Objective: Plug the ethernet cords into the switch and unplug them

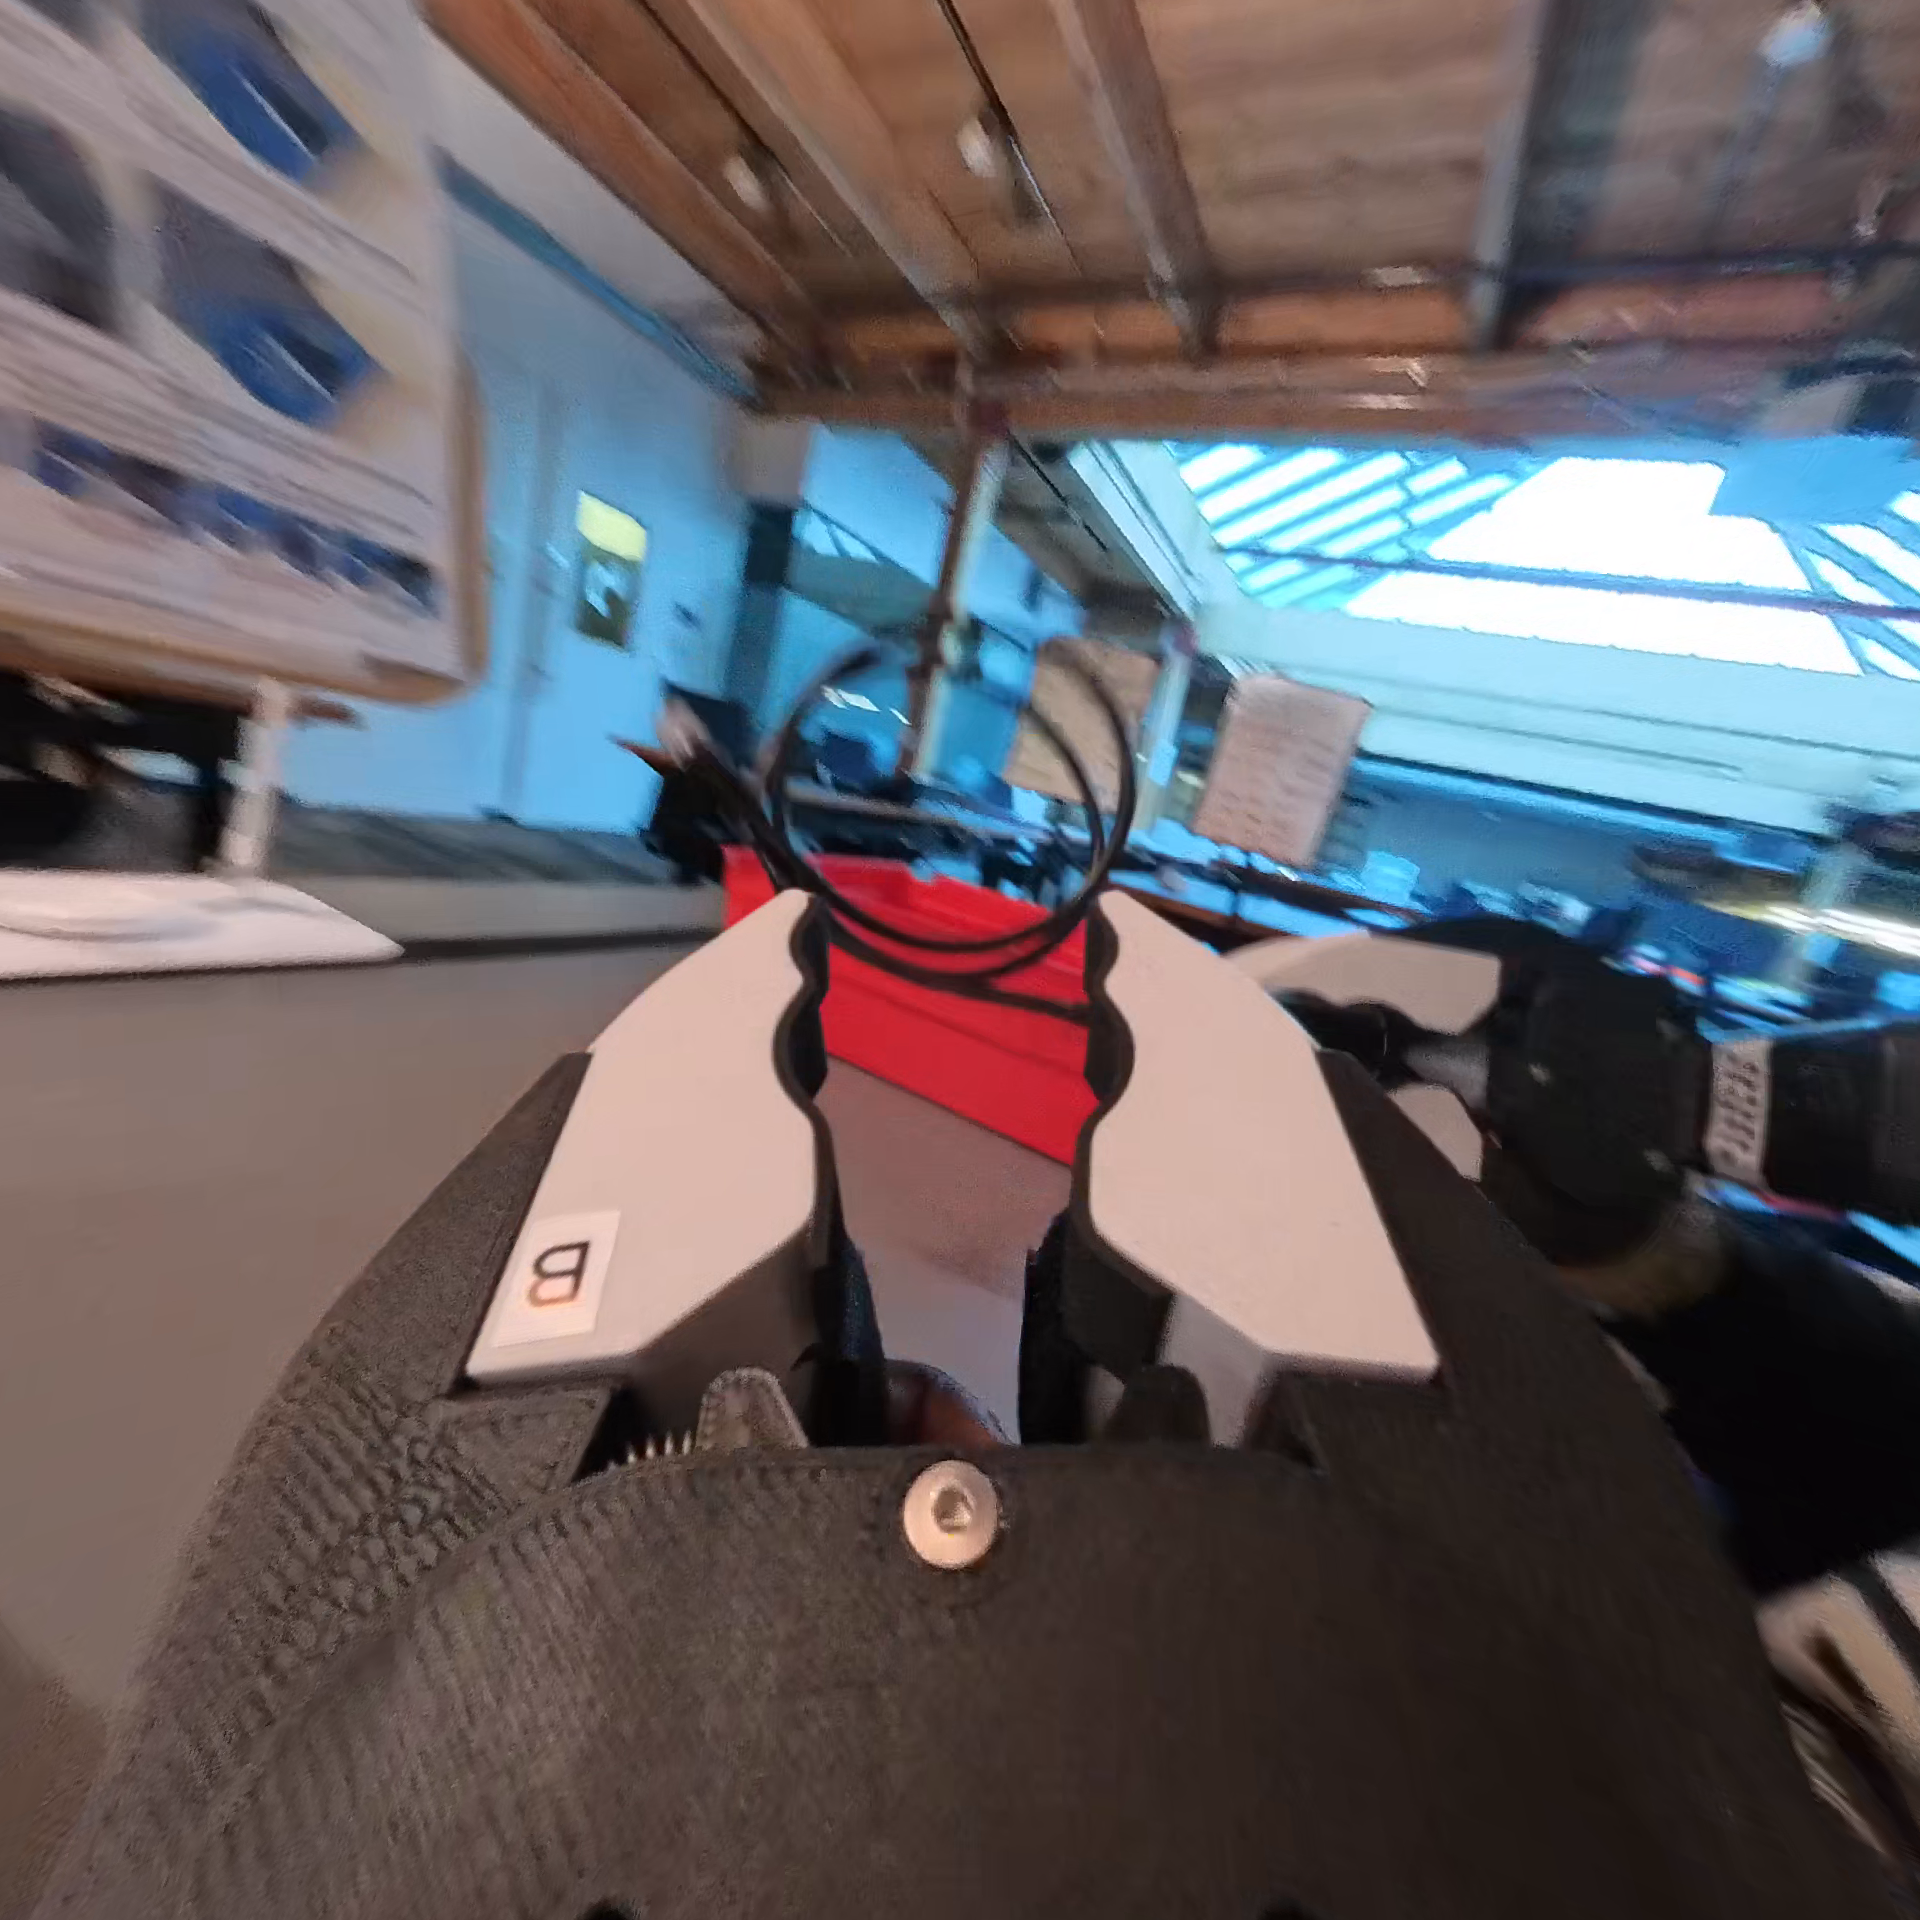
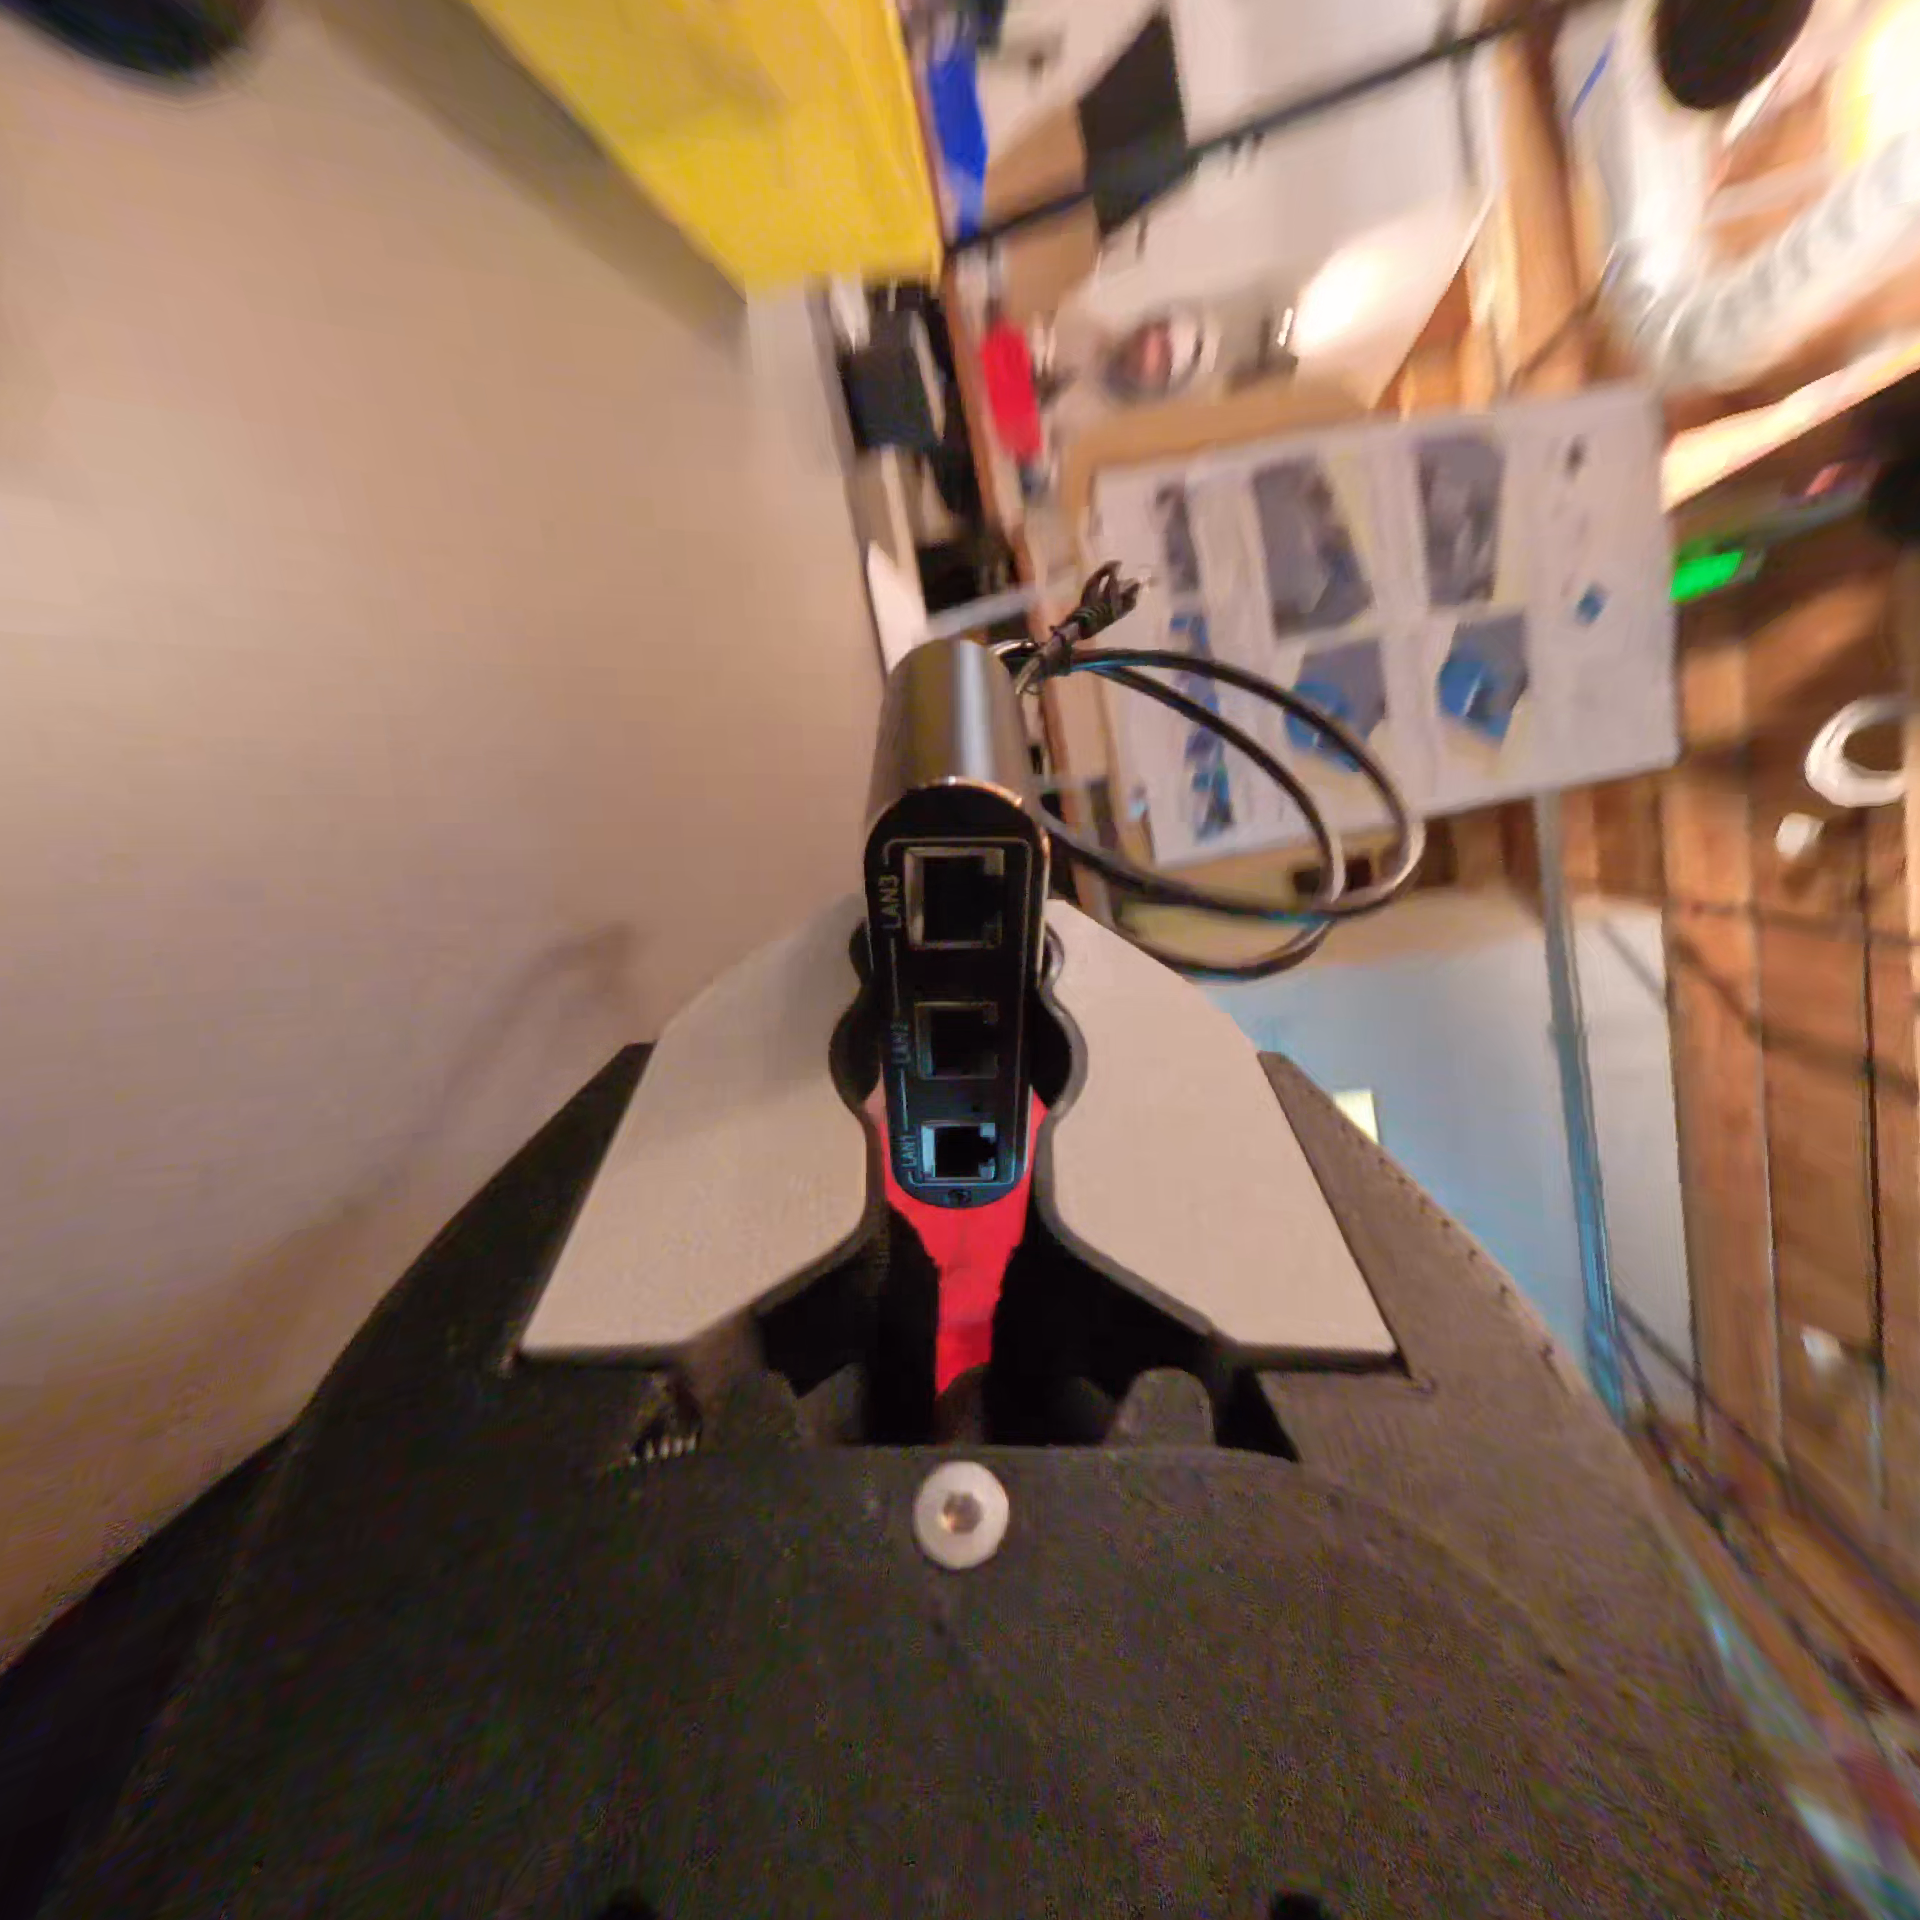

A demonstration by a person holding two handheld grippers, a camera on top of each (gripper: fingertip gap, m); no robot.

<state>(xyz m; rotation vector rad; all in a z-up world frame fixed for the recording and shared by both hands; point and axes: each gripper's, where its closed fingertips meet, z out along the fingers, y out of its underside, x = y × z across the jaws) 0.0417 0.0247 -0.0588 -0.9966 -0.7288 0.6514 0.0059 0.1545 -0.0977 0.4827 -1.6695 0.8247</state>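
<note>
Right tongs (image 2: 954, 1023) gripping black three-port switch (image 2: 954, 997)

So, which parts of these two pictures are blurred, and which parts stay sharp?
Left wrist view: tongs and looped cable sharp, room behind smeared. Right wrist view: switch with its ports sharp, wall poster and shelves streaked by motion.

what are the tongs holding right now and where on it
The right tongs clamp the black switch by its two long sides, near the port end, ports facing the camera. The left tongs are open and hold nothing.
</note>
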